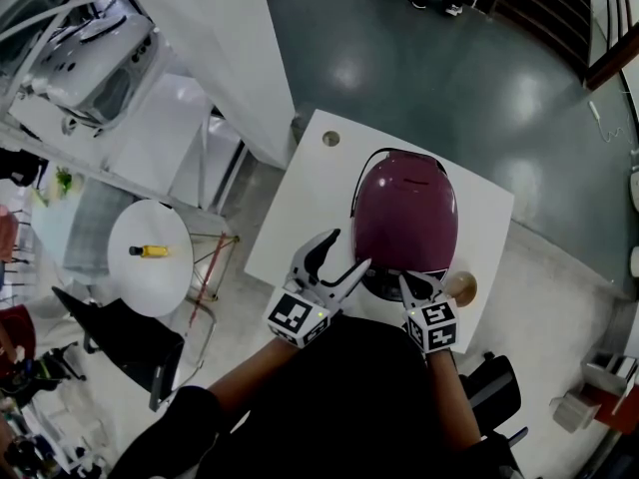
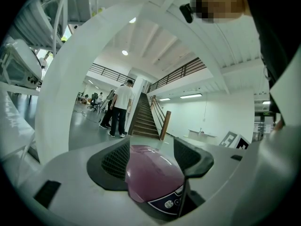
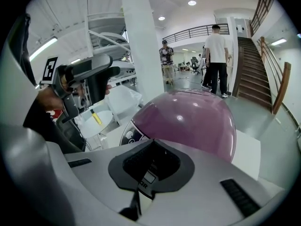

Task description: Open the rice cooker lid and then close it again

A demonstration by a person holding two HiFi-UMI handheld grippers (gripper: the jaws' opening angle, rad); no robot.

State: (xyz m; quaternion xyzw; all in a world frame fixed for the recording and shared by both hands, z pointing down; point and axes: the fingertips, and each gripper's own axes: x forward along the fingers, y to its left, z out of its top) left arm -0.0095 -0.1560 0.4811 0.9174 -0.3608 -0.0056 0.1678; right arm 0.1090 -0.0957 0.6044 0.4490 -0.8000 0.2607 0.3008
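Opening step is seemingly beginning: rice cooker is sitting closed on table. Right gripper, shut and empty, is pointing at its front, where the release likely needs pressing; left gripper is hovering open, empty.

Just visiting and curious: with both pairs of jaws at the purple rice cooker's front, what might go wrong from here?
The right gripper, jaws shut, is at the rounded front of the rice cooker; pressing there, it could slip off. The left gripper has its jaws apart, not gripping the cooker, so a push might slide it across the white table.
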